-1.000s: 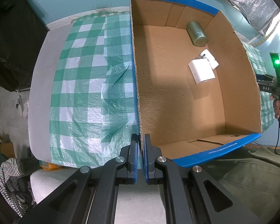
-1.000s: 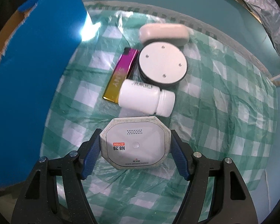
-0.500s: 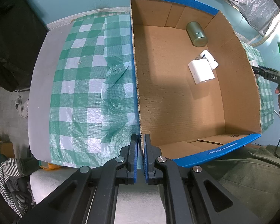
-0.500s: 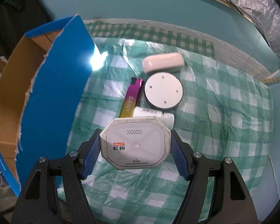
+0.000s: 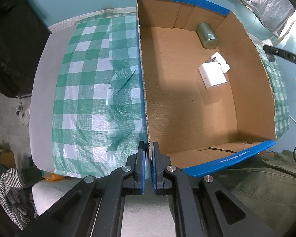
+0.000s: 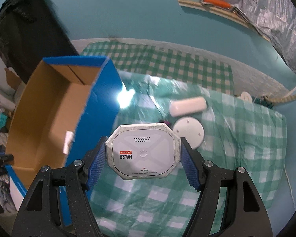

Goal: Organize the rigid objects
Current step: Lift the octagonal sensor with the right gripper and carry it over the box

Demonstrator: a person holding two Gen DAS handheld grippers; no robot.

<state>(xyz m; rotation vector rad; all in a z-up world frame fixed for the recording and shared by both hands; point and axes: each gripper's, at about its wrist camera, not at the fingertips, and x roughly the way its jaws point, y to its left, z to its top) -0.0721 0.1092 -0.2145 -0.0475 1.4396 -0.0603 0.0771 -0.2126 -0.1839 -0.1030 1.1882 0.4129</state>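
My left gripper (image 5: pixel 149 167) points straight down. Its fingers (image 5: pixel 141 167) are pinched tight on the near left wall of the cardboard box (image 5: pixel 187 106), one finger on each side of the wall. The box is open on top, brown inside and blue outside. It sits on a bench (image 5: pixel 40 98) with a green and white checked cloth (image 5: pixel 84 98). Inside the box, at the far right, I see a green tin can (image 5: pixel 207 35) lying on its side. Near it are a white square block (image 5: pixel 212 76) and a small white bottle (image 5: pixel 221 61), touching each other.

My right gripper (image 6: pixel 142 165) is up in the air over the cloth, just right of the box. Its fingers (image 6: pixel 94 167) are partway open and squeeze a white eight-sided gadget (image 6: pixel 142 152) from both sides. It has a red label and "NO.20" on it. Behind it on the cloth are a round white disc (image 6: pixel 188 131) and, just beyond the disc, a white oval case (image 6: pixel 187 106).
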